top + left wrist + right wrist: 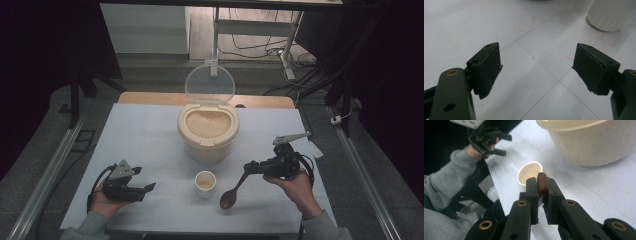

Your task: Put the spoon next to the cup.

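on the pale bench (pixel 150 130) a cream tub (pixel 208 134) of rice stood at the middle, its clear lid (pixel 209 83) tipped up behind it. a small white cup (pixel 205 183) sat in front of the tub, nearer the person. the right tongs (pixel 248 168) were clamped on the handle of a brown spoon (pixel 232 194), which hung down with its bowl low over the bench just right of the cup; in the right gripper view the handle end (pixel 541 182) showed pinched between the jaws, the cup (pixel 530 173) beyond it. the left tongs (pixel 148 189) gaped wide and held nothing, low over the bench left of the cup and well apart from it.
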The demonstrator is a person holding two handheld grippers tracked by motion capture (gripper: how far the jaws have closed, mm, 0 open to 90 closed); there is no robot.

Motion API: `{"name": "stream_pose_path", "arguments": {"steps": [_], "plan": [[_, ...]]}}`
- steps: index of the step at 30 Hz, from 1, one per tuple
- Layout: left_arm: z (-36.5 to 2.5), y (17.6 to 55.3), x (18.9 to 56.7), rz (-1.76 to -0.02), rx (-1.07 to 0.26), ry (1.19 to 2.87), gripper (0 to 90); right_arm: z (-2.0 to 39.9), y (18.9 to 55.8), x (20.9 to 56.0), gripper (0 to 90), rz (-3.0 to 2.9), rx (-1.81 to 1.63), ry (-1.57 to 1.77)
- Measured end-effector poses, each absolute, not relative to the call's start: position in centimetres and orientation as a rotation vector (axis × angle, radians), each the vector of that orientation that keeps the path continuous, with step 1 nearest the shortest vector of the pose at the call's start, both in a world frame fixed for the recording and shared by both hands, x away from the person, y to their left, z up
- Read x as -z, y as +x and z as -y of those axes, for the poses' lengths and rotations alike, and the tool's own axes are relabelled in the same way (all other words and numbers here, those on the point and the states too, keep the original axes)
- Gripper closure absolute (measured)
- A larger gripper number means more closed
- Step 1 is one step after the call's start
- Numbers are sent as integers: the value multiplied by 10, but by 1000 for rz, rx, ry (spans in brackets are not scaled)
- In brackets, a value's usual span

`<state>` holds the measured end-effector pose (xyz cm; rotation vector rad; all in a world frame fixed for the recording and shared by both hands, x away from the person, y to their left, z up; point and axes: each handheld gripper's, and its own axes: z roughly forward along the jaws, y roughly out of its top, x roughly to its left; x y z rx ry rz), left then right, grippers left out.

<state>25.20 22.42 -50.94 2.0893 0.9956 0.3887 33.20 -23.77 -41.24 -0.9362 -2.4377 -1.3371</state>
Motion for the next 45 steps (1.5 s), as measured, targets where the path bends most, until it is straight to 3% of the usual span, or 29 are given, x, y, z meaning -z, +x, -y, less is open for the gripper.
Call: {"name": "stream_pose_path", "arguments": {"steps": [15,31,45], "plan": [[-224,252,510,-991,-388,2093,222,217,347,432,822,2444,1209,-952],[-223,252,511,-990,-383,2100,222,211,357,459,723,2557,1385,-1005],[-223,253,511,-990,-379,2104,222,214,378,497,625,2538,1323,-1166]]}}
